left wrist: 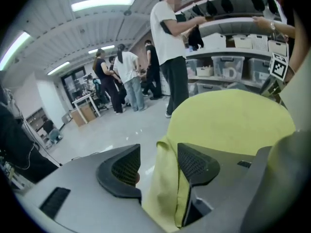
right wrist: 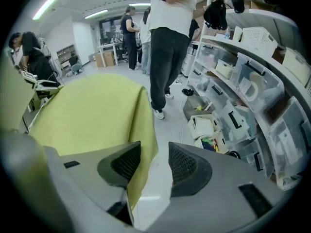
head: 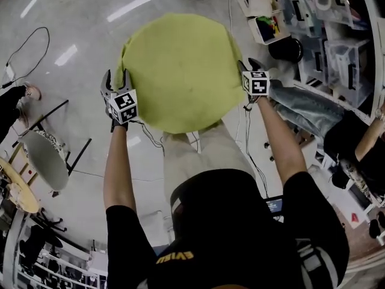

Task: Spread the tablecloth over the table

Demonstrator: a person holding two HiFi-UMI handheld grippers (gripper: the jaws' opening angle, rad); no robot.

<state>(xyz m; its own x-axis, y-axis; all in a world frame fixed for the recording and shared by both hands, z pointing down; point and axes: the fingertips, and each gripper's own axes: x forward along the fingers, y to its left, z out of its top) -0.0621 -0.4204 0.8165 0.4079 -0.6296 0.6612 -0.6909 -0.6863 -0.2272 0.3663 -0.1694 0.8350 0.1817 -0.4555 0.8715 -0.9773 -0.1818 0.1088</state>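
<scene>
Close in, at the left gripper (left wrist: 158,165), fingers stand apart, with a hanging fold of yellow-green tablecloth (head: 177,71) loose between them, not pinched. At the right gripper (right wrist: 154,165), likewise released, the hem brushes one finger only. Beyond, cloth lies draped over the round tabletop, hiding it, edges drooping. Judged light, limp, prone to sliding and bunching; best taken at the hem, opposite sides

1. Open floor (head: 72,95) gives free passage along the left side of the table (head: 177,71).
2. On its right, shelves (head: 337,53) of storage bins and open boxes (head: 264,17) crowd in.
3. A standing person (left wrist: 170,42) blocks the far edge.
</scene>
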